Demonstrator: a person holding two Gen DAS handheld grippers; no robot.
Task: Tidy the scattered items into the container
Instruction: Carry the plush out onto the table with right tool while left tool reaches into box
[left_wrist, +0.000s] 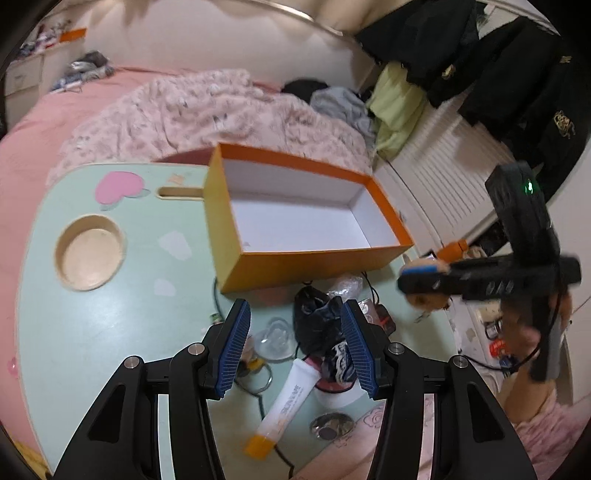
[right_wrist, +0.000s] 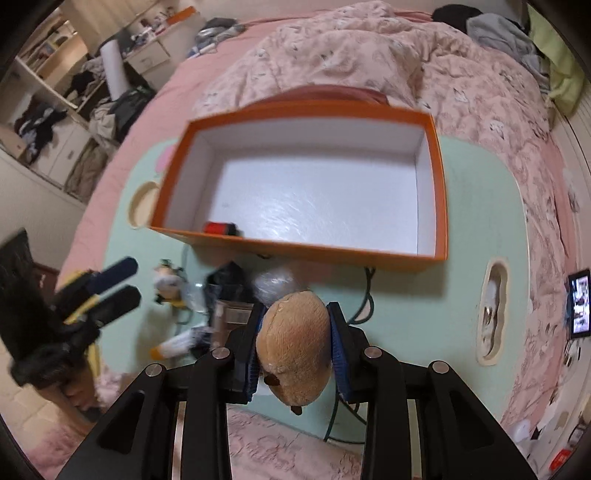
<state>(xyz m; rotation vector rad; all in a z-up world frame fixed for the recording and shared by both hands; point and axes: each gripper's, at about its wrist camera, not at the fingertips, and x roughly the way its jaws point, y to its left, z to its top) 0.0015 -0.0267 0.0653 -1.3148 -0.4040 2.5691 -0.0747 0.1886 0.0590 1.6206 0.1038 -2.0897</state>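
Note:
An orange box (left_wrist: 306, 218) with a white inside stands open on the mint-green lap table (left_wrist: 110, 325); a small red and black item (right_wrist: 219, 228) lies in its near left corner. My left gripper (left_wrist: 295, 306) hangs open over a black pouch (left_wrist: 317, 325), a clear plastic piece (left_wrist: 273, 341) and a white tube with an orange cap (left_wrist: 284, 406). My right gripper (right_wrist: 295, 306) is shut on a brown plush toy (right_wrist: 295, 347), just in front of the box's near wall. From the left wrist view the right gripper (left_wrist: 410, 284) shows at the right, beside the box.
A black cable (right_wrist: 365, 295) runs across the table under the box's near wall. A round cup recess (left_wrist: 88, 254) sits at the table's left, and a round metal piece (left_wrist: 332, 424) near its front edge. A pink quilt (right_wrist: 369, 55) is heaped behind; dark clothes (left_wrist: 517, 74) hang at the right.

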